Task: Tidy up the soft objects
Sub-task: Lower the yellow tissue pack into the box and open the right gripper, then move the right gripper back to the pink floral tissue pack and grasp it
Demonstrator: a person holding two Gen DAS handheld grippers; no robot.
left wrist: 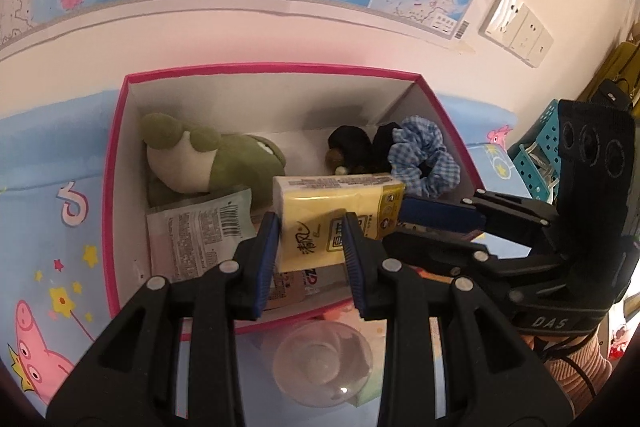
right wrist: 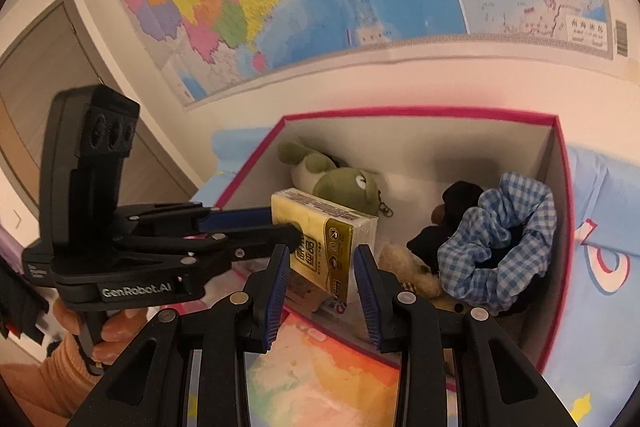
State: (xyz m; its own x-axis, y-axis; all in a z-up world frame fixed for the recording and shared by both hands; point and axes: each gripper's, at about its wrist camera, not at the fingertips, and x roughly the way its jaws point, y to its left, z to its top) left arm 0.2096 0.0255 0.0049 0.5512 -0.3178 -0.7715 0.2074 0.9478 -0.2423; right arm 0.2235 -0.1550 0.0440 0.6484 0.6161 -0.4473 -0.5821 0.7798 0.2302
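From the left wrist view, the left gripper (left wrist: pixel 310 241) has its jaws closed on a yellow plastic-wrapped tissue pack (left wrist: pixel 336 215), pinched across its near end and held over the pink-rimmed white cardboard box (left wrist: pixel 110 187); beyond the jaws lie a green plush frog (left wrist: pixel 208 159) and a blue gingham scrunchie (left wrist: pixel 424 155). The right gripper (left wrist: pixel 436 217) reaches in from the right. From the right wrist view, the right gripper (right wrist: pixel 322 287) has its jaws part open and empty, the tissue pack (right wrist: pixel 324 227) just ahead of them. The pack looks light, squashy and slick-wrapped, so a firm hold across its narrow middle seems safest.
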